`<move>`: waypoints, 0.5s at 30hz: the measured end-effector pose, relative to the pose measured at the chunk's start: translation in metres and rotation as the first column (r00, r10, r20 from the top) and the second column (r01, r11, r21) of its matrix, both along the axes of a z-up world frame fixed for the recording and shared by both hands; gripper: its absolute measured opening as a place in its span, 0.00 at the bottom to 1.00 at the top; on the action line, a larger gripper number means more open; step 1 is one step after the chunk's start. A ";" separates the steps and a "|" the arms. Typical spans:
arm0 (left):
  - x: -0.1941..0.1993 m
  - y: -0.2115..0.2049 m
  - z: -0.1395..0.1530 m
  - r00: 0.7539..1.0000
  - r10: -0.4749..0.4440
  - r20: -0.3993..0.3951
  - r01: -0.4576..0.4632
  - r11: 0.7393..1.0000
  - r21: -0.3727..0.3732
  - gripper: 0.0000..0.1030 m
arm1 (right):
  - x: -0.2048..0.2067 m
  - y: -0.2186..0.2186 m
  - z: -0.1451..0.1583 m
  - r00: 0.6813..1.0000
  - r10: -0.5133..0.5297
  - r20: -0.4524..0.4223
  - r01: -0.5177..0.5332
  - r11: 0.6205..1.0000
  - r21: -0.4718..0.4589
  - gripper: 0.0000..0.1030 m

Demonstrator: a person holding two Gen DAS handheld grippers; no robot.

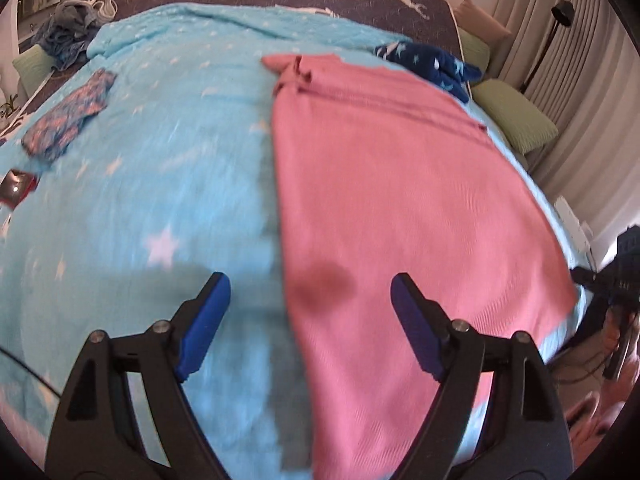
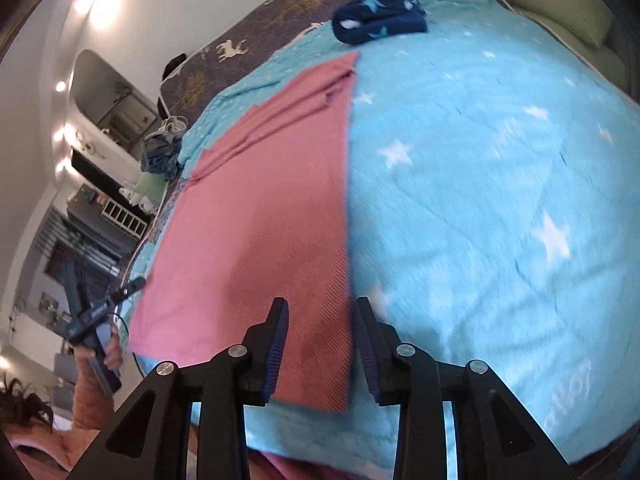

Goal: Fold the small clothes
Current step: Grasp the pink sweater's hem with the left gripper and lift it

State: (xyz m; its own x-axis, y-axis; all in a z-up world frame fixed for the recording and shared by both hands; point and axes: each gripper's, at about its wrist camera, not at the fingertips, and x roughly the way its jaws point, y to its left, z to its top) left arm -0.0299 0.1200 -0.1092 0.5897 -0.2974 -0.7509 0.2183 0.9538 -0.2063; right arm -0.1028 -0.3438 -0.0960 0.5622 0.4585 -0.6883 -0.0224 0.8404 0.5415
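A pink garment lies flat on the light blue star blanket, folded into a long panel with bunched folds at its far end. My left gripper is open above the garment's near left edge, one finger over the blanket, one over the pink cloth. In the right wrist view the same pink garment lies left of centre. My right gripper is open with a narrower gap, above the garment's near right corner, holding nothing.
A folded navy star-print piece lies at the far end, also in the right wrist view. A folded blue floral piece lies at the left. A heap of grey-blue clothes and green pillows flank the bed.
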 end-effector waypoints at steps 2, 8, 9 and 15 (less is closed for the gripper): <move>-0.010 0.005 -0.004 1.000 -0.002 -0.014 0.002 1.000 -0.013 0.80 | -0.005 -0.003 -0.004 1.000 -0.005 -0.010 0.006 1.000 0.026 0.36; -0.035 0.019 -0.007 0.999 -0.029 -0.046 0.024 0.995 -0.099 0.80 | -0.014 0.002 -0.004 1.000 0.024 -0.007 -0.024 0.999 0.029 0.40; -0.038 0.021 -0.007 0.998 -0.040 -0.051 0.034 0.993 -0.115 0.80 | -0.014 0.003 -0.005 1.000 0.028 -0.007 -0.028 0.999 0.029 0.40; -0.042 0.014 -0.014 0.987 -0.131 -0.091 0.109 0.971 -0.213 0.19 | -0.008 0.005 -0.011 0.999 0.036 -0.015 -0.035 0.997 0.072 0.41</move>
